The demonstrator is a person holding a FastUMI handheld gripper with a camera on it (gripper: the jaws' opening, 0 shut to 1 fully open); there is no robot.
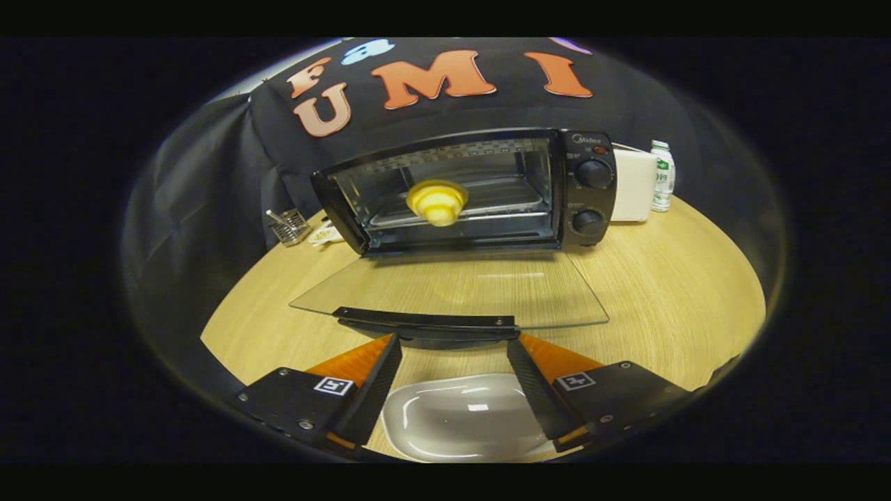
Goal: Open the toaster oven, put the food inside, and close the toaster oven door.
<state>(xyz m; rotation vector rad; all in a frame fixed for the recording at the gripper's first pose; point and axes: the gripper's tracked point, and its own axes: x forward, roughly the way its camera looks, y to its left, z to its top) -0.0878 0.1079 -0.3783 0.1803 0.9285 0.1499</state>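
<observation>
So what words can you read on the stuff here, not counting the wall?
"Midea": top of the toaster oven control panel, faint.
Print beside its knobs: too small to read.
Bottle label: too blurred to read.
Gripper, fingers open either side of the white dish: square pattern markers, no words.

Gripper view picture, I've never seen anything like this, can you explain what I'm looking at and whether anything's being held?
The camera rides on a hand-held claw and looks forward along its two fingers, which are the wedge shapes nearest the camera. They stand apart, holding nothing. Between them, on the wooden table, sits a white dish. Just ahead lies the toaster oven with its glass door folded down flat and its handle at the fingertips. Inside on the rack is the yellow food. Beyond are a wire basket, a white box and a bottle.
</observation>
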